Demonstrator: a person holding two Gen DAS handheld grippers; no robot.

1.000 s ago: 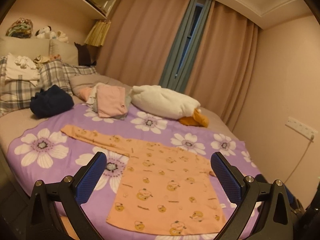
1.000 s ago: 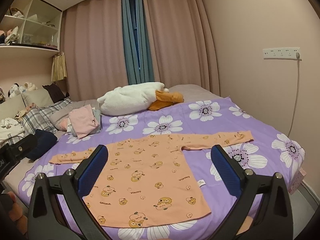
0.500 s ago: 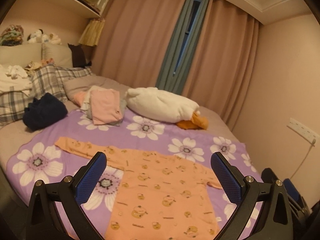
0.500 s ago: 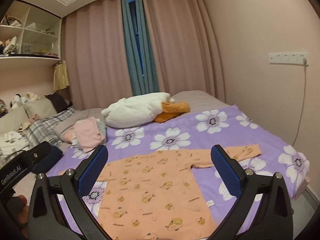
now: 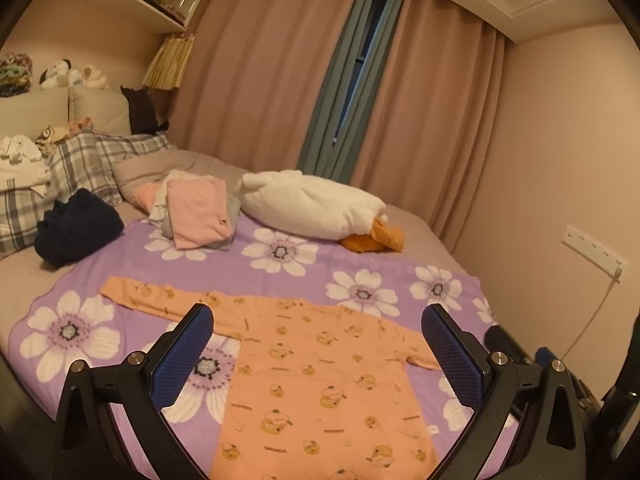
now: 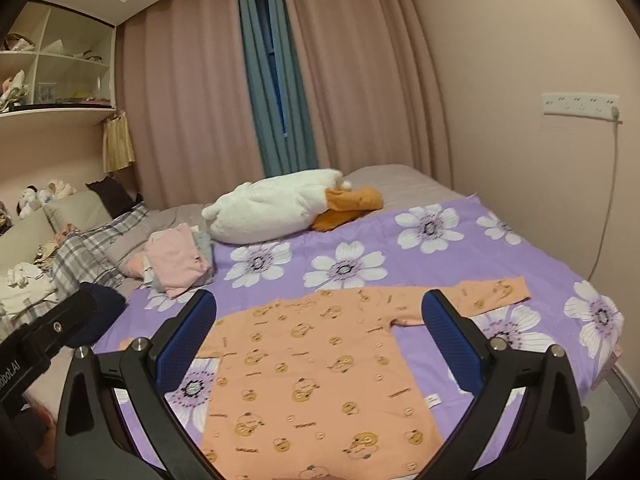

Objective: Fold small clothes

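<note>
We are standing in a pink bedroom with long curtains, looking down at a bed with a purple flower blanket. An orange shirt with little cartoon faces is lying flat on the blanket, right in front of us. Its body is running from us toward the far side, and its two long sleeves are stretching out sideways, one to the left and one to the right. We are holding the left gripper above the near part of the shirt, and its jaws are wide apart with nothing in them. We are holding the right gripper the same way, spread wide and empty, above the shirt. Neither one is touching the cloth. The left sleeve is lying just past the left gripper's left finger, so that hand is nearer to it. The right sleeve is lying just past the right gripper's right finger, so that hand is nearer to it. We think no fold is made yet, and each hand is best reaching for its own sleeve. Farther back, a pile of pink clothes and a white plush duck are resting well apart from the shirt.
</note>
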